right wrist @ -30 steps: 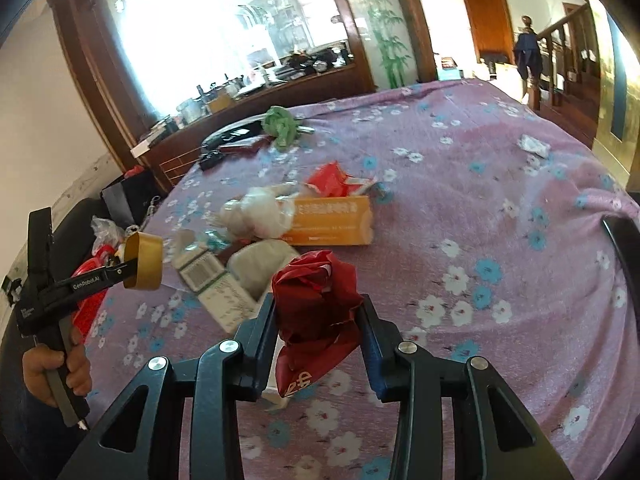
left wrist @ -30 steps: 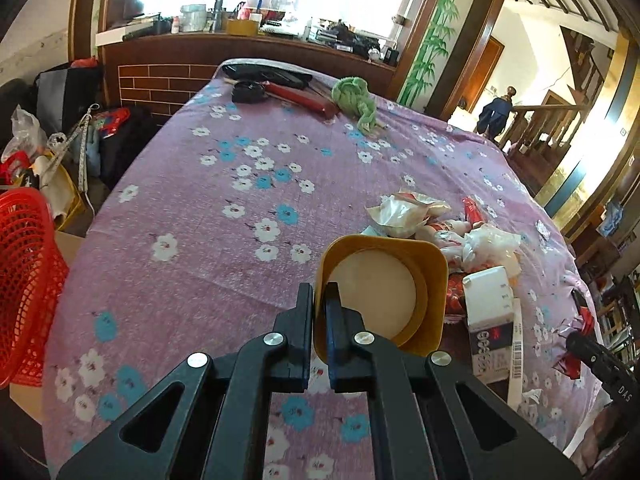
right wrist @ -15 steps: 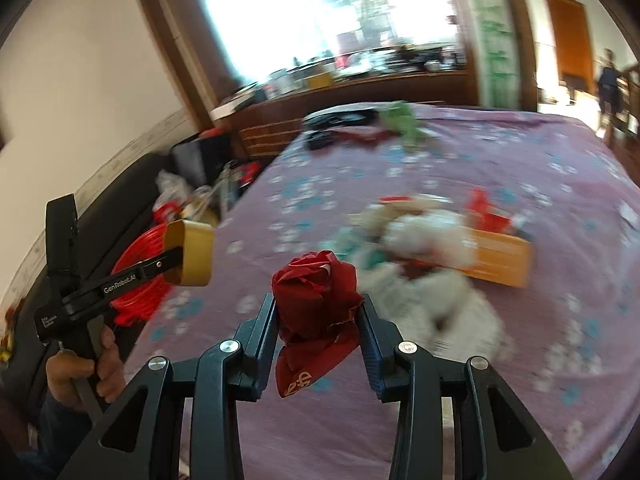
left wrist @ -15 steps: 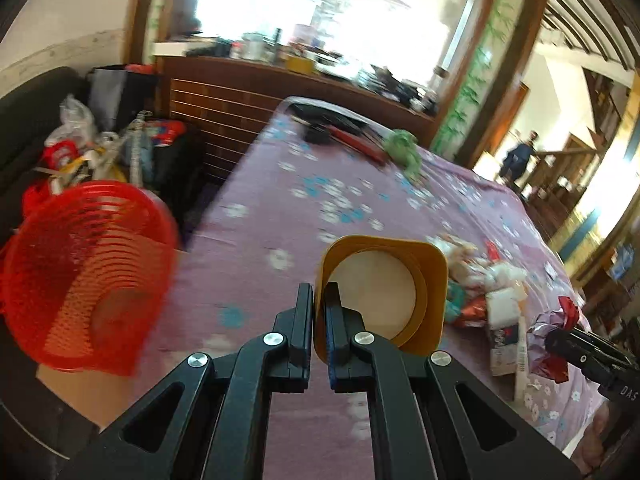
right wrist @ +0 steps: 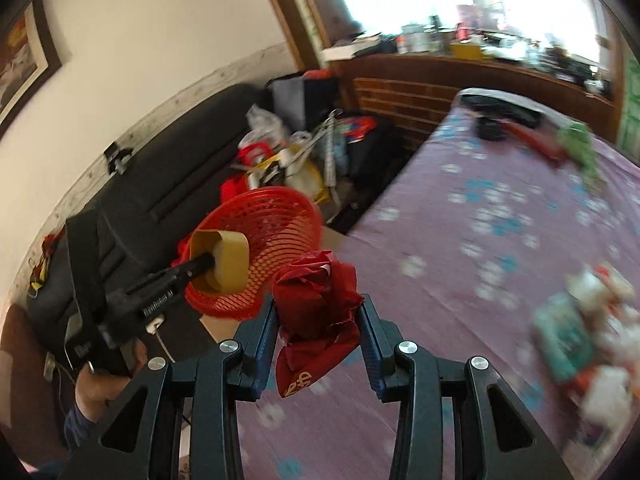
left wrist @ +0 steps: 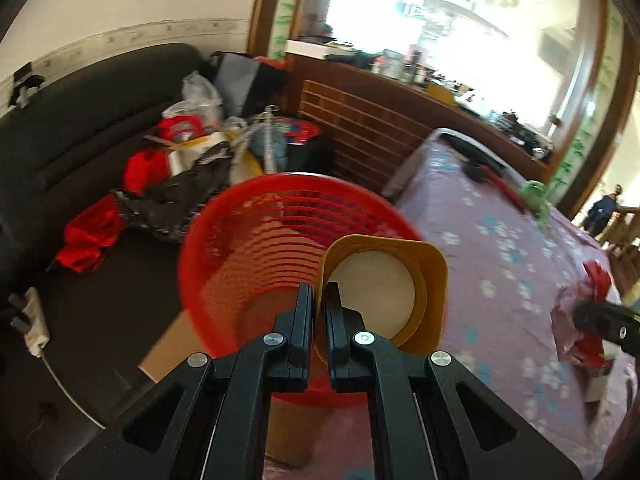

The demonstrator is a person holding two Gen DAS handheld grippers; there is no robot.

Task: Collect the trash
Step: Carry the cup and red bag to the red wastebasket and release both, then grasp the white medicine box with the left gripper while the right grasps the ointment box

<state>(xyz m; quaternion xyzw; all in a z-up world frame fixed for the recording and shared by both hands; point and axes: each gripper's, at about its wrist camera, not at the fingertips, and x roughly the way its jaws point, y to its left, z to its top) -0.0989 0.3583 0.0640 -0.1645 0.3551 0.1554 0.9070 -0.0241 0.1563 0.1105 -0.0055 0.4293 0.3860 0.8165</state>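
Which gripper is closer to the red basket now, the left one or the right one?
Left. The left gripper, holding the yellow cup, is at the red basket opening. The right gripper, holding the red wrapper, is over the table edge beside it.

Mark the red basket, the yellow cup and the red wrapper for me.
red basket [left wrist: 256,248], left wrist view, inner mesh wall.
yellow cup [left wrist: 434,280], left wrist view, outer side wall.
red wrapper [right wrist: 316,300], right wrist view, crumpled middle.
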